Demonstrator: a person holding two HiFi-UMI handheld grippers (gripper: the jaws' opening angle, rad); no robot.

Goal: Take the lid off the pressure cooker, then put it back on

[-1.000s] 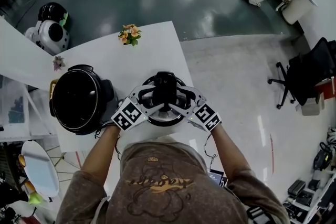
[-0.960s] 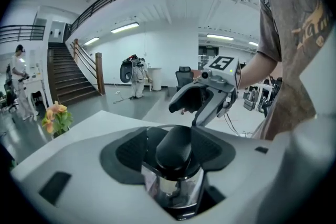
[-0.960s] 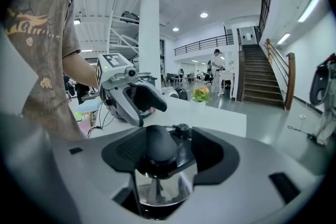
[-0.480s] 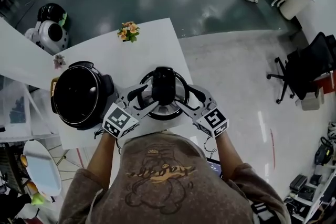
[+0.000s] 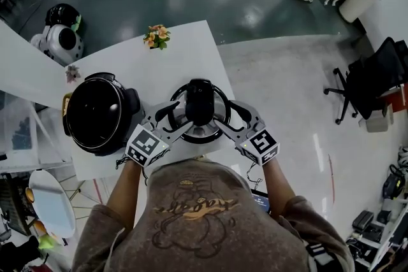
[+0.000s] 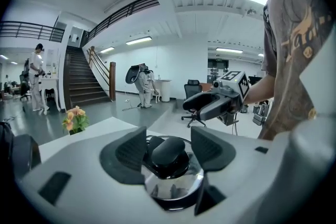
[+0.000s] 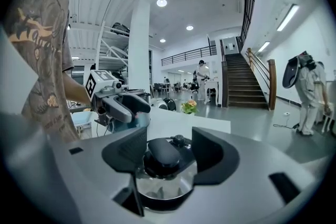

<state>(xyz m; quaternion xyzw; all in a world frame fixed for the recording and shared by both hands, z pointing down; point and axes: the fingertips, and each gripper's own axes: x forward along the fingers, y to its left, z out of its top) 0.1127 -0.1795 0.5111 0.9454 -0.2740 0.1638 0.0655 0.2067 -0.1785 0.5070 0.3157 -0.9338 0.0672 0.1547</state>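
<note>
- The left hand-held gripper comes at the pressure cooker lid from the left. Its jaws stand wide, one to each side of the lid's black handle, closed about the handle's base.
- The right hand-held gripper comes in from the opposite side. Its jaws are equally wide and clamp the same handle base in the same way.
- In each gripper view the rounded black handle fills the gap between the two dark pads, with the lid's shiny metal dome just below it. The other hand-held gripper shows beyond.
- The lid is off the cooker. It sits between the two hand-held grippers over the near right part of the white counter, right in front of the person.
- Whether the lid's rim touches the counter cannot be made out.
- The open pressure cooker pot stands on the counter's left part, beside the lid and apart from it, its dark inside facing up.
- A small bunch of orange flowers stands near the counter's far edge, well apart from both.
</note>
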